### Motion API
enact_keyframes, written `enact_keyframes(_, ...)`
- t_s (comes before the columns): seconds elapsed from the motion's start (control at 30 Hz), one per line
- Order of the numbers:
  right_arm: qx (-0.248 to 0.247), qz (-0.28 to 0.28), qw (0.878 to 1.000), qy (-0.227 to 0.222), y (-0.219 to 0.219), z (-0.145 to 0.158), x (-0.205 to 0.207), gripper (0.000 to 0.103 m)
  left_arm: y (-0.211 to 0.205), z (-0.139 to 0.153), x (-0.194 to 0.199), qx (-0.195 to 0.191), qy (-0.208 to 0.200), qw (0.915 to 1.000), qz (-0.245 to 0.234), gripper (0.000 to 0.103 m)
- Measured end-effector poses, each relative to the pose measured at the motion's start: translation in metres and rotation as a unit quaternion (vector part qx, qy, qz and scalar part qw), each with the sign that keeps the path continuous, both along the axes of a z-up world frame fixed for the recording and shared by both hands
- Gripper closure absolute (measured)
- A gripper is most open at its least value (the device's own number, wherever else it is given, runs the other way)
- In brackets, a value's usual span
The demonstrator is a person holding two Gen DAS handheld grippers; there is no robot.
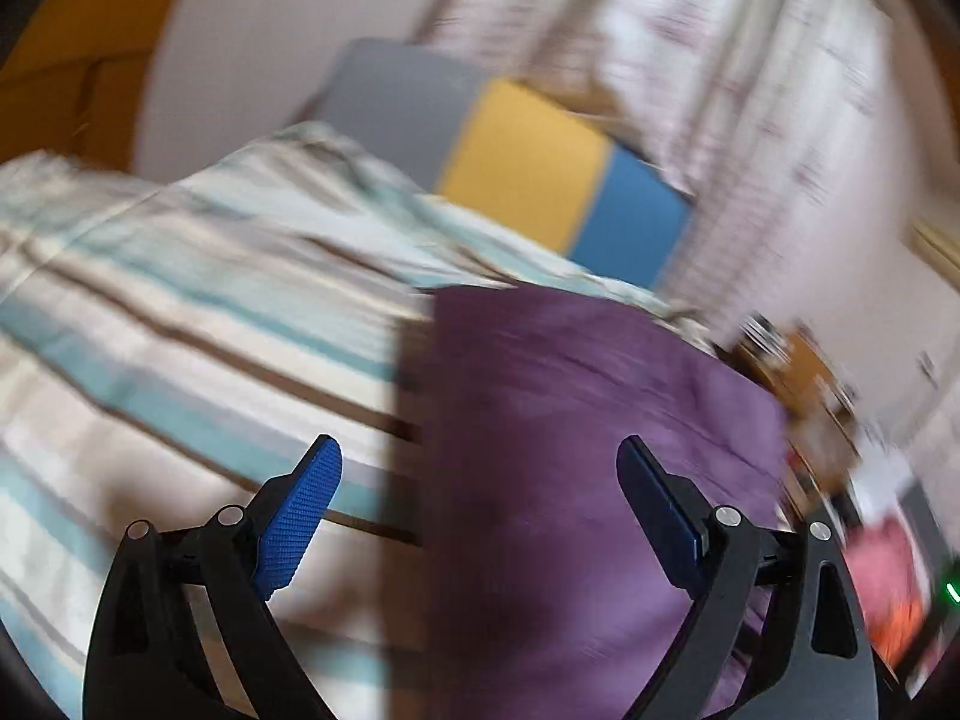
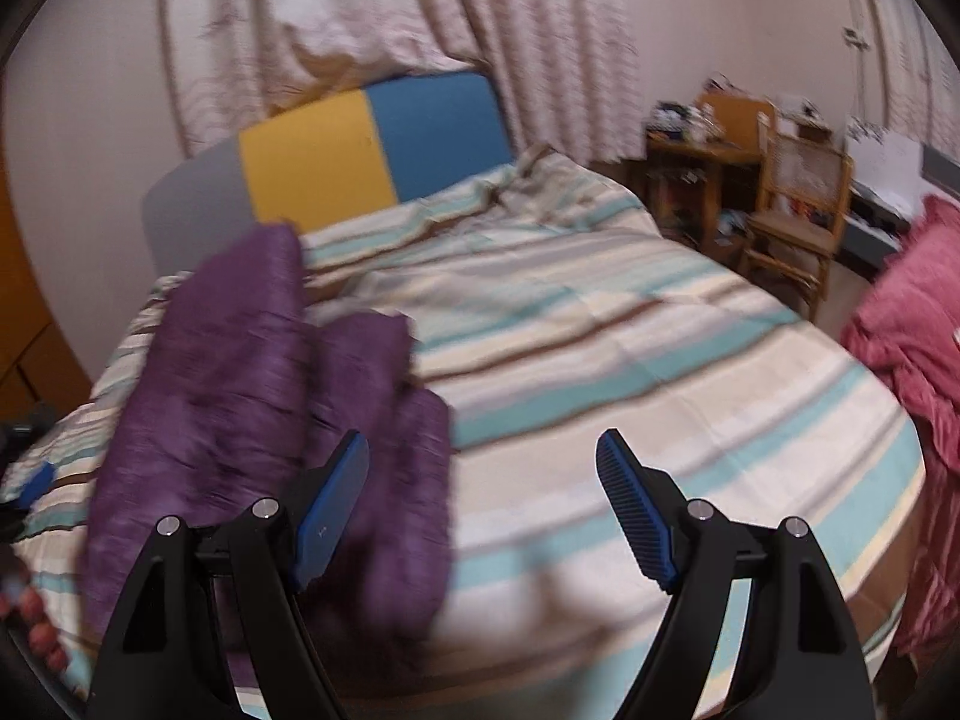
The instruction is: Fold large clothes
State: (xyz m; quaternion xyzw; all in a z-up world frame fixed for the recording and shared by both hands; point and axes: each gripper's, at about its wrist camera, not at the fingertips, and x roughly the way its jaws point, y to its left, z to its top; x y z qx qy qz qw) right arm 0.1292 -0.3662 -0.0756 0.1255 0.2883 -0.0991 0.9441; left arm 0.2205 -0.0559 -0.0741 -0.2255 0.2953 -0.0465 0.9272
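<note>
Striped bed [image 2: 600, 324] under purple garment [image 2: 252, 396]: soft, floppy, light; I'd pinch corner hem. Left claw [image 1: 480, 510], right claw [image 2: 480, 504] both gaping, empty.

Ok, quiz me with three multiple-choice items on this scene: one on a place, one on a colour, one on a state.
1. Where does the purple garment lie?
A. on the striped bedcover
B. on the wooden chair
C. on the floor

2. What colours are the headboard panels?
A. red and green
B. grey, yellow and blue
C. all white

3. How do the right gripper and left gripper stand?
A. both shut on the garment
B. one shut, one open
C. both open, holding nothing

Answers: 1 A, the purple cloth rests on the stripes in both views; 2 B, the three panels show side by side; 3 C, each gripper's blue pads stand wide apart with no cloth pinched.
</note>
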Motion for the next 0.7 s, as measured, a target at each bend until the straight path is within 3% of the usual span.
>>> enact_keyframes(0.13, -0.011, 0.051, 0.998, -0.026, 0.031, 0.030, 0.017, 0.025, 0.021, -0.010, 0.026, 0.003, 0.044, 0.9977, 0.050, 0.011)
enact_keyframes(0.23, 0.004, 0.104, 0.994, -0.044, 0.063, 0.052, 0.046, 0.025, 0.015, -0.015, 0.040, 0.009, 0.070, 0.9970, 0.033, 0.011)
enact_keyframes(0.37, 0.015, 0.134, 0.990, -0.042, 0.094, 0.067, 0.101, 0.027, -0.008, -0.019, 0.063, 0.024, 0.093, 0.9954, 0.003, 0.011)
enact_keyframes(0.5, 0.008, 0.138, 0.990, -0.012, 0.109, 0.057, 0.155, 0.032, -0.028, -0.023, 0.067, 0.049, 0.095, 0.9941, -0.020, 0.011)
enact_keyframes(0.7, -0.039, 0.128, 0.991, 0.011, 0.104, 0.022, 0.183, 0.033, -0.039, -0.024, 0.068, 0.060, 0.090, 0.9936, -0.033, 0.011)
